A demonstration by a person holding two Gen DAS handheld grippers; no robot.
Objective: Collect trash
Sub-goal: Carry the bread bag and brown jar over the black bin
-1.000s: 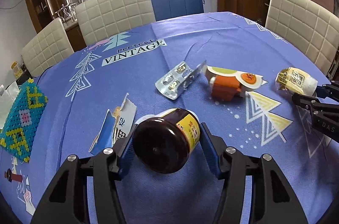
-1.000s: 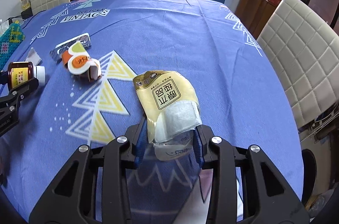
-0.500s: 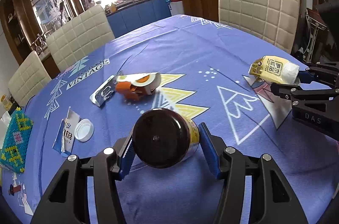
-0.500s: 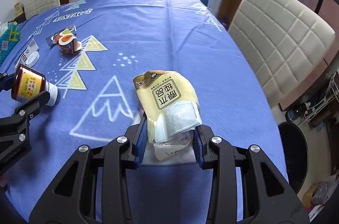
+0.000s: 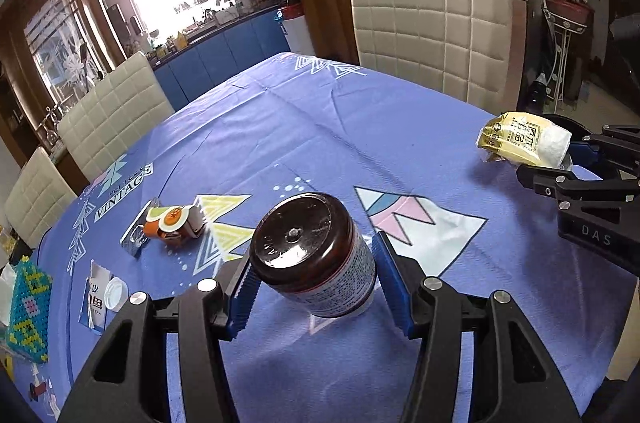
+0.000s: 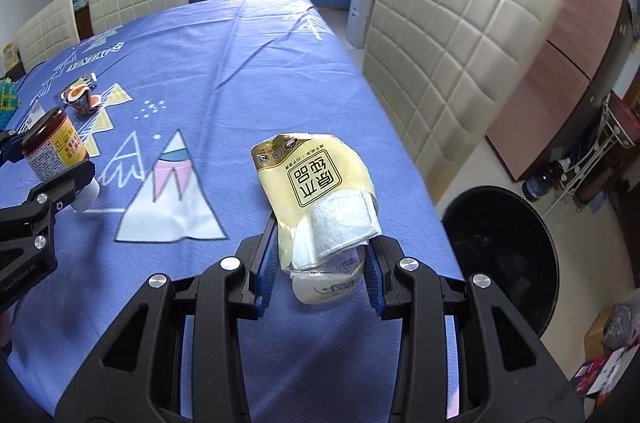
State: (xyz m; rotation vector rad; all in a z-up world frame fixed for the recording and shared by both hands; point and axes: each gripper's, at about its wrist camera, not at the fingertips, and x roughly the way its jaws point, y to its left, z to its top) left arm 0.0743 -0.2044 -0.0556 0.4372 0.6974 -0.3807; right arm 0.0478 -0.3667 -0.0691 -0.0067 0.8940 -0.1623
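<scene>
The left gripper (image 5: 314, 289) fingers are clenched on the brown jar (image 5: 316, 255), held above the blue-clothed bench (image 5: 280, 127). The right gripper (image 6: 320, 263) fingers are clenched on the yellow wrapper (image 6: 320, 191), held over the bench edge beside the black bin (image 6: 516, 247) on the floor. An orange wrapper (image 5: 172, 223), a white cap (image 5: 116, 293) and a torn packet (image 5: 94, 303) lie on the bench.

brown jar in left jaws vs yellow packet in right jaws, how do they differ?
The brown jar is rigid, round and dark with a printed label; the yellow packet is soft, crumpled film with white tissue showing. The jar lies sideways, base toward the left camera; the packet sticks out lengthwise from the right gripper. Shared: each is clamped, the jar in the left gripper, above the blue tablecloth.
</scene>
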